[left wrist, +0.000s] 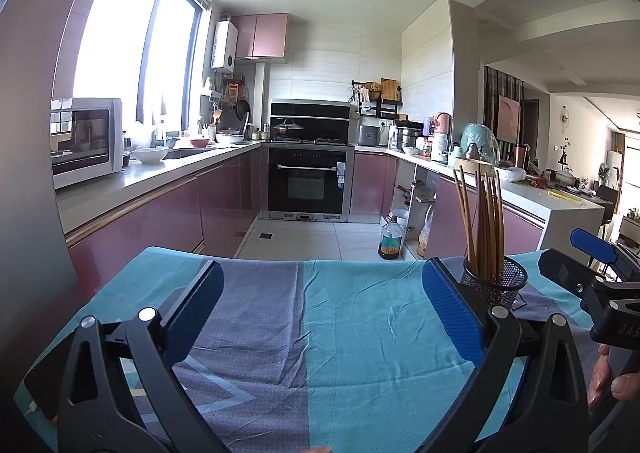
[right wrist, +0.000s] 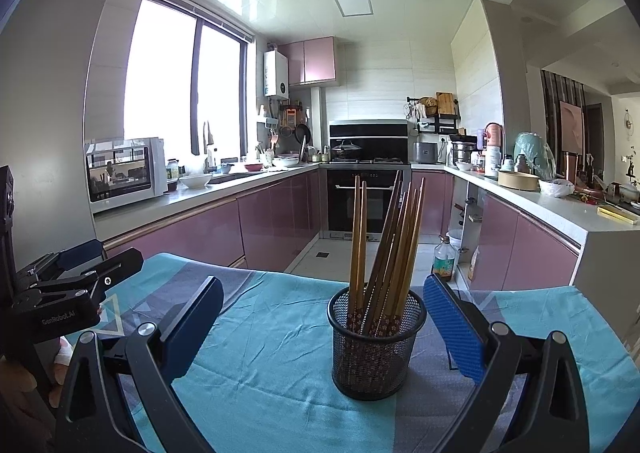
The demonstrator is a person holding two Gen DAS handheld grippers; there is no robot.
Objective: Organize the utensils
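Note:
A black mesh cup stands upright on the blue cloth and holds several wooden chopsticks, all leaning inside it. My right gripper is open and empty, with the cup between its fingers and a little ahead. My left gripper is open and empty over bare cloth. The same cup with its chopsticks stands just beyond the left gripper's right finger. The right gripper shows at the right edge of the left wrist view.
The table is covered with a teal and purple-grey cloth. Behind its far edge lies a kitchen floor with an oil bottle, pink cabinets and an oven. The left gripper sits at the left edge of the right wrist view.

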